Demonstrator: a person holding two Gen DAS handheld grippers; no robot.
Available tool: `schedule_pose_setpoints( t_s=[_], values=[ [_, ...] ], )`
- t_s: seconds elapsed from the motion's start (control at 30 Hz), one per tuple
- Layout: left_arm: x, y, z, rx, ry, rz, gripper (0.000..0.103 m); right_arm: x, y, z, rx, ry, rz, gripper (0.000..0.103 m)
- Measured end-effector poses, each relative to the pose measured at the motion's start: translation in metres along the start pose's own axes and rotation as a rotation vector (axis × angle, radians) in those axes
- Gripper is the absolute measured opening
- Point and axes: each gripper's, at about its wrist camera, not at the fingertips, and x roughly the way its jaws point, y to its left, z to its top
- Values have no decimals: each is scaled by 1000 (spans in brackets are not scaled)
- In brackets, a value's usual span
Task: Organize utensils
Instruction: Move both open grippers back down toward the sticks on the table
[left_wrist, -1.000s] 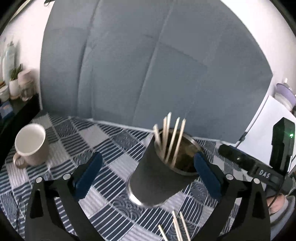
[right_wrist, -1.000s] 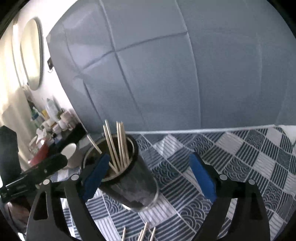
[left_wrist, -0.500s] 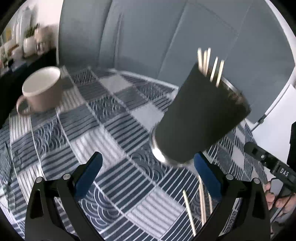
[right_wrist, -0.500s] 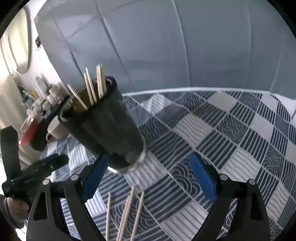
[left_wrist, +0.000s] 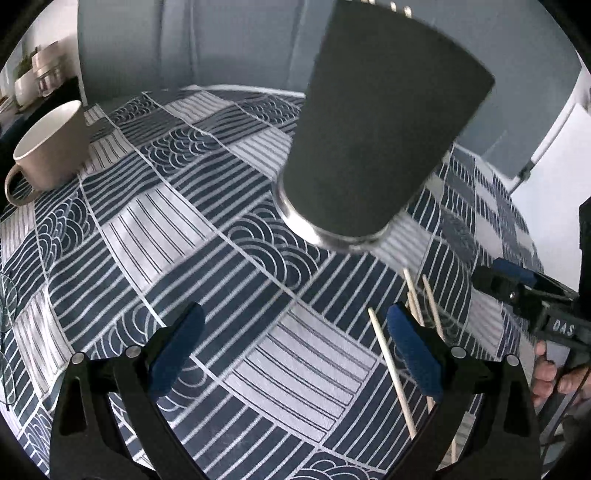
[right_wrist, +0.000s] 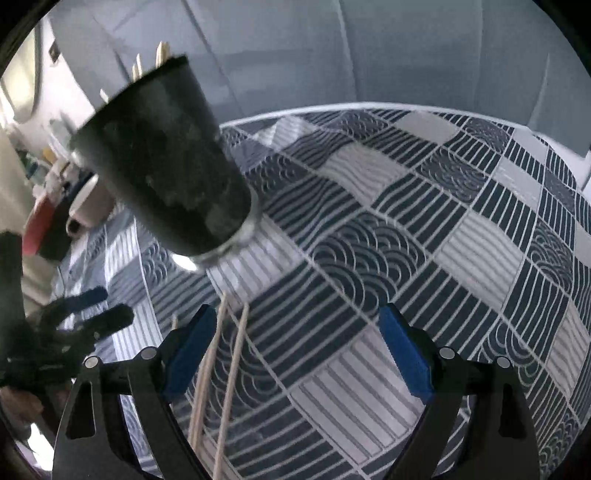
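A tall dark cup (left_wrist: 373, 147) with a steel base stands on the patterned tablecloth (left_wrist: 207, 236), several wooden chopsticks poking from its top. In the right wrist view the same cup (right_wrist: 166, 162) is at the upper left. Loose chopsticks (left_wrist: 393, 373) lie on the cloth near my left gripper's right finger. In the right wrist view these chopsticks (right_wrist: 231, 373) lie just inside the left finger. My left gripper (left_wrist: 295, 350) is open over bare cloth. My right gripper (right_wrist: 297, 350) is open too, with nothing gripped.
A beige mug (left_wrist: 51, 147) stands at the left of the cloth. Jars and pots (left_wrist: 40, 77) sit on a dark shelf behind it. A grey padded headboard (right_wrist: 332, 51) rises behind the table. The other gripper (left_wrist: 535, 299) and a person's hand show at the right edge.
Both grippers have sunk and tipped downward toward the cloth. The cup has slid up in both views, and the loose chopsticks now lie near the fingers. Jaws have not changed.
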Motion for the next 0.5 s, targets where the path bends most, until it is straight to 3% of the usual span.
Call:
schedule_pose_setpoints(
  t_s=[0.3, 0.5],
  values=[
    [15, -17, -5, 72, 81, 10, 97, 1, 7, -37, -71, 42, -11, 85],
    [20, -26, -5, 114, 89, 45, 97, 2, 16, -52, -104, 54, -5, 85]
  ],
)
